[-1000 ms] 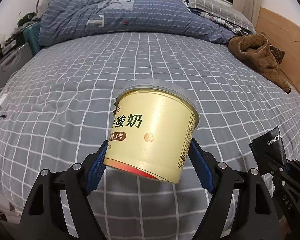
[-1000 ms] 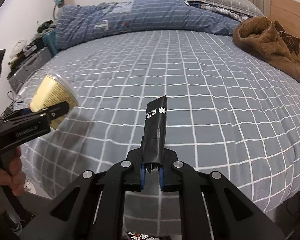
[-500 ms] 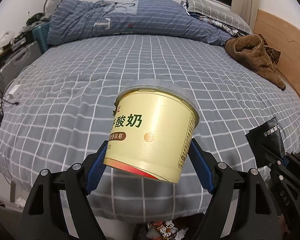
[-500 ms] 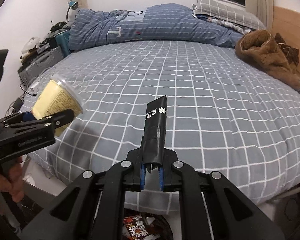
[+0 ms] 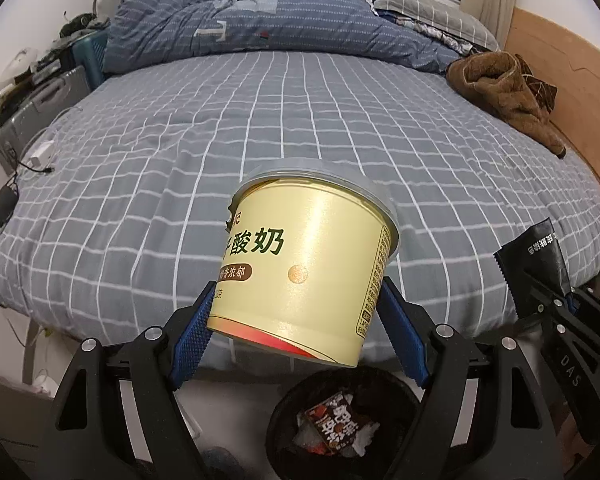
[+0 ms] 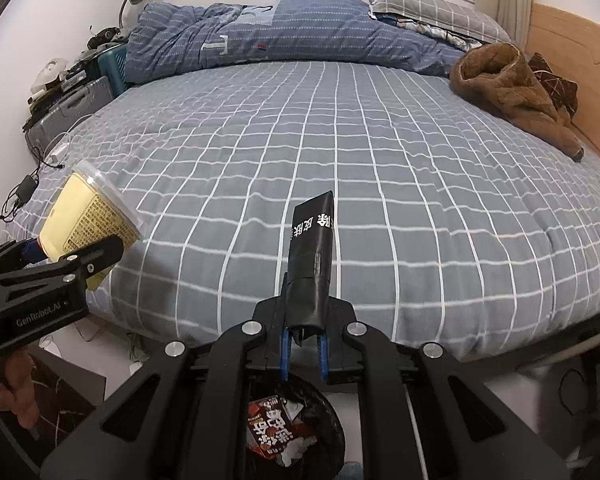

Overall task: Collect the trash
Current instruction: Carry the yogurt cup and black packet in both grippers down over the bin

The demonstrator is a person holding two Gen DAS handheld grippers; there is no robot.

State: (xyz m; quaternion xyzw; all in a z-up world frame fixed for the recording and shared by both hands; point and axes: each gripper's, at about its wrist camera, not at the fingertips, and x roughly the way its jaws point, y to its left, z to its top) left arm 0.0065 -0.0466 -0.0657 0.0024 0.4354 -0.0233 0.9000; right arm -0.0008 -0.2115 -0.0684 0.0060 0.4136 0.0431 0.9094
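Two pieces of rubbish are in the air at once, both carried off the foot edge of the bed [image 5: 300,120] toward the black bin [image 5: 284,420] on the floor below.

On the left, the left gripper [image 5: 296,320] has its jaws spread wide and clamped on the sides of a yellow yogurt tub [image 5: 312,264], which sits tilted between the blue pads [image 5: 192,328] with its clear lid pointing up and away. In the left wrist view the tub hangs just above the bin's near rim, over the bed's edge more than over the opening. To my eye the tub wants to travel a little further so its whole base clears the rim before the pads part; being wide and light, it could catch the rim and bounce out.

On the right, the right gripper [image 6: 303,350] has its jaws pressed nearly together, pinching the lower end of a black sachet [image 6: 312,264] that stands upright out of them. The bin [image 6: 328,408], already holding a red-and-black wrapper [image 6: 272,428], shows directly beneath these jaws. That drop looks well lined up. I would let the sachet go first, or keep the two grippers apart so neither knocks the other.
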